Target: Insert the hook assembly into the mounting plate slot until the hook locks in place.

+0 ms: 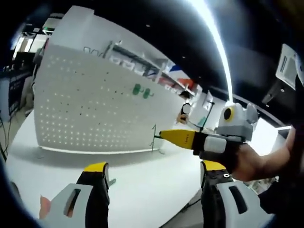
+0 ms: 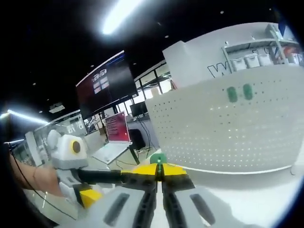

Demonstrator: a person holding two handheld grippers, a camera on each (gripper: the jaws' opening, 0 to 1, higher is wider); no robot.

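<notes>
A white perforated mounting plate (image 1: 95, 104) stands upright on the round white table (image 1: 142, 190); two green pieces (image 1: 141, 90) sit on its face. My right gripper (image 1: 164, 135) reaches in from the right, its yellow tips shut on a thin dark hook (image 1: 154, 137) held short of the plate's right end. In the right gripper view the same plate (image 2: 228, 128) and green pieces (image 2: 240, 92) lie ahead, and my right gripper (image 2: 160, 172) is shut on the hook assembly, whose green part (image 2: 158, 158) shows at the tips. My left gripper (image 1: 155, 166) stands wide open over the table, holding nothing.
The table's front edge (image 1: 185, 204) curves close below my right hand (image 1: 251, 164). Shelves with bins (image 1: 142, 61) rise behind the plate. A large dark screen (image 2: 107, 83) and a laptop (image 2: 116, 130) stand to the left in the right gripper view.
</notes>
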